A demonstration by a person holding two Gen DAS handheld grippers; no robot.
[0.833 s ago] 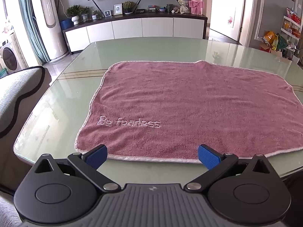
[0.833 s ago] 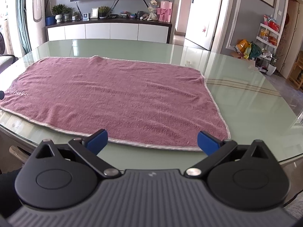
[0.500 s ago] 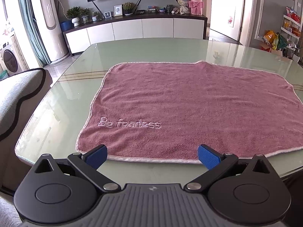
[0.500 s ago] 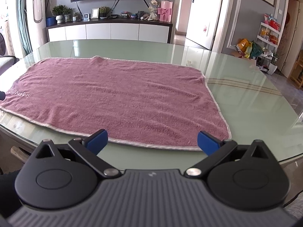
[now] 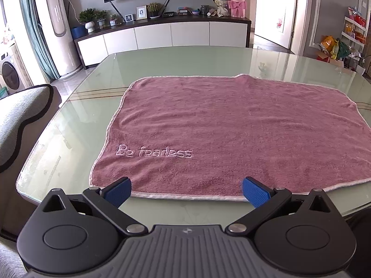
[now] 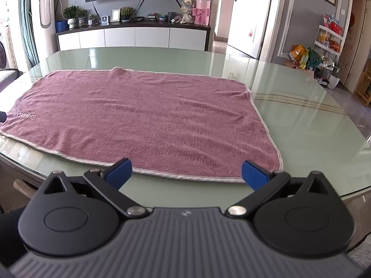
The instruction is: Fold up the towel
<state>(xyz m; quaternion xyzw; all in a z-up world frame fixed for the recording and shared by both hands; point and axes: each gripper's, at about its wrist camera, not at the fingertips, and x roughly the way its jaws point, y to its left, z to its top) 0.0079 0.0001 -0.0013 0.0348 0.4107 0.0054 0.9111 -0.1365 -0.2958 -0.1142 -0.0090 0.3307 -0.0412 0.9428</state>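
Observation:
A pink towel (image 5: 231, 127) with a pale hem and the stitched words "Be fearless" lies spread flat on the glass table (image 5: 185, 62). My left gripper (image 5: 186, 191) hovers open over the towel's near left hem, its blue pads wide apart and empty. In the right wrist view the same towel (image 6: 143, 120) stretches leftward, and my right gripper (image 6: 186, 172) hangs open above the near hem close to the near right corner (image 6: 277, 162). Neither gripper touches the cloth.
A grey cushioned chair (image 5: 20, 120) stands at the table's left edge. Behind the table runs a white sideboard (image 5: 162, 34) under a wall TV. An open door and cluttered shelves (image 6: 329, 37) are at the right. Bare glass surrounds the towel.
Both grippers have edged slightly forward and up, so the towel sits a little lower in each view. The jaws stay open and the towel has not moved.

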